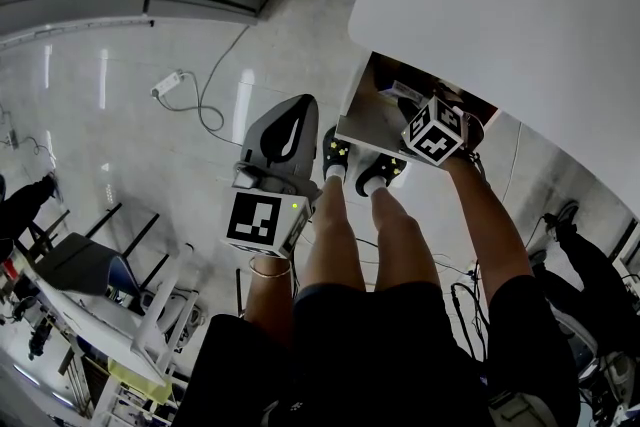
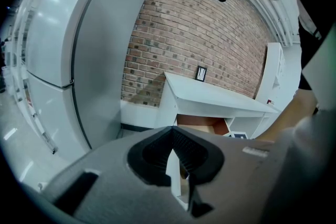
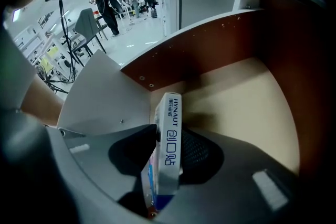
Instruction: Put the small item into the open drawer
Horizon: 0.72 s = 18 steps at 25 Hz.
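The small item is a thin white box (image 3: pixel 170 136) with blue print. It stands on edge between the jaws of my right gripper (image 3: pixel 169 131), leaning on the right pad with a dark gap on its left. That gripper (image 1: pixel 432 127) points steeply down into the open drawer (image 1: pixel 372 110), whose beige floor (image 3: pixel 239 97) and brown walls lie under the box. The drawer belongs to a white desk (image 1: pixel 500 5). My left gripper (image 1: pixel 303 103) hangs over the floor left of the drawer, its tips (image 2: pixel 172 136) together and empty, facing the desk (image 2: pixel 210 94).
The drawer's white front panel (image 3: pixel 100 97) rises to the left of the box. My shoes (image 1: pixel 336 157) stand just before the drawer. A power strip with its cable (image 1: pixel 168 85) lies on the floor. A tall grey cabinet (image 2: pixel 79 60) stands to the left, and chairs and stands (image 1: pixel 80 265) behind.
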Available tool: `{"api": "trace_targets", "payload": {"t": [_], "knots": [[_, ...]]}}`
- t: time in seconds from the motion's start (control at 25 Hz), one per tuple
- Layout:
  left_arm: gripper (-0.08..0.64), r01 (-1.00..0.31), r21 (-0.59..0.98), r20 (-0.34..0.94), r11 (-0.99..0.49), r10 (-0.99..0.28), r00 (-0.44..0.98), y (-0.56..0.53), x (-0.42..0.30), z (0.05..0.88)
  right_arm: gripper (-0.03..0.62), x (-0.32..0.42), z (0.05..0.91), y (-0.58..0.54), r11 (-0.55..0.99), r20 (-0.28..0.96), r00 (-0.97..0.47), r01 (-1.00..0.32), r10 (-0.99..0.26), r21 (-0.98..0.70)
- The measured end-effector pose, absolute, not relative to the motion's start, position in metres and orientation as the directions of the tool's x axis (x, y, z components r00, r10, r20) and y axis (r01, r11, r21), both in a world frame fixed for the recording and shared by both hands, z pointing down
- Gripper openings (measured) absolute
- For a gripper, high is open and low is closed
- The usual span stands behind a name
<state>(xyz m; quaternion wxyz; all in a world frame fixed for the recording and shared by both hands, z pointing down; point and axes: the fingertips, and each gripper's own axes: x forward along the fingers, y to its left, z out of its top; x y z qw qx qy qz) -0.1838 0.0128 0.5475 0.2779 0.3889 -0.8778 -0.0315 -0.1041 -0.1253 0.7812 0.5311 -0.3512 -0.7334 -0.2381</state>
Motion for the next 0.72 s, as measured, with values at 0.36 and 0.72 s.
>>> {"api": "trace_targets", "payload": {"t": [0.36, 0.72], "knots": [[-0.003, -0.664, 0.277, 0.468, 0.694, -0.702, -0.538, 0.0135, -0.1827, 0.5491, 0.167, -0.1091, 0.7796, -0.1298, 0.65, 0.945, -0.213, 0.76, 0.247, 0.002], [-0.002, -0.666, 0.273, 0.465, 0.694, -0.702, -0.54, 0.0123, -0.1775, 0.5499, 0.172, -0.1053, 0.7811, -0.1316, 0.657, 0.943, -0.224, 0.754, 0.246, 0.008]]}}
